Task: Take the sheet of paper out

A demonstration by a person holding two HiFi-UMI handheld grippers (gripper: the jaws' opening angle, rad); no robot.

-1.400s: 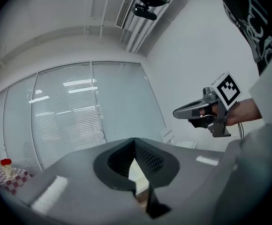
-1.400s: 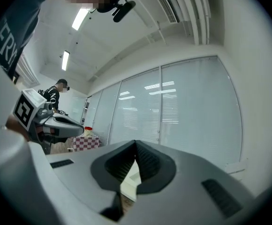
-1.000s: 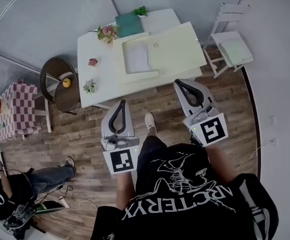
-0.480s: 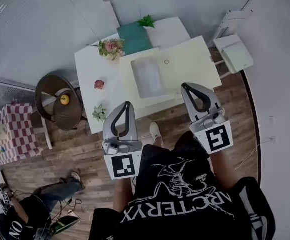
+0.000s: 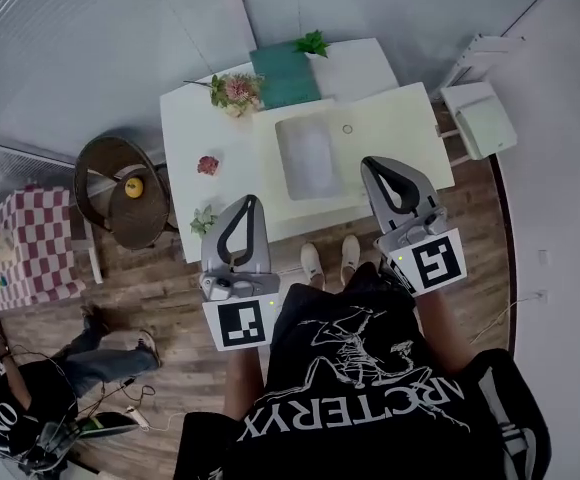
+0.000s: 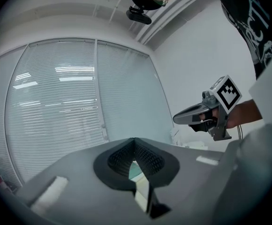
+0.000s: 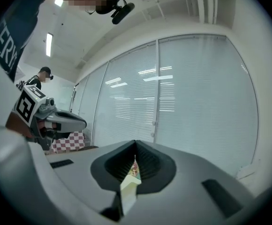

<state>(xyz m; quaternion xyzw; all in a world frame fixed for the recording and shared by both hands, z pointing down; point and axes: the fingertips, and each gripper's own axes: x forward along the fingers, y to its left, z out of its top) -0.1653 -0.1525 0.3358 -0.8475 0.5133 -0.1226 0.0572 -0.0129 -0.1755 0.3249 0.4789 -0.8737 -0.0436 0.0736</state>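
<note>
A greyish-white sheet of paper (image 5: 308, 158) lies on a pale yellow folder (image 5: 390, 133) on the white table (image 5: 190, 133). My left gripper (image 5: 251, 201) hovers over the table's near edge, left of the folder, jaws together and empty. My right gripper (image 5: 370, 164) is over the folder's near right part, just right of the sheet, also shut with nothing in it. In the left gripper view the left gripper (image 6: 135, 140) points level toward the window blinds. The right gripper view shows the right gripper (image 7: 135, 143) facing the same way.
A green folder (image 5: 285, 73) and a flower bunch (image 5: 235, 90) sit at the table's far side, with two small plants (image 5: 208, 165) on its left part. A wicker chair with a yellow fruit (image 5: 133, 186), a checkered table (image 5: 30, 248) and a white chair (image 5: 482, 118) flank it. Another person (image 5: 20, 418) crouches at lower left.
Both grippers and the view have come closer to the table. The tips now reach over its near edge, and the person's feet stand at the table.
</note>
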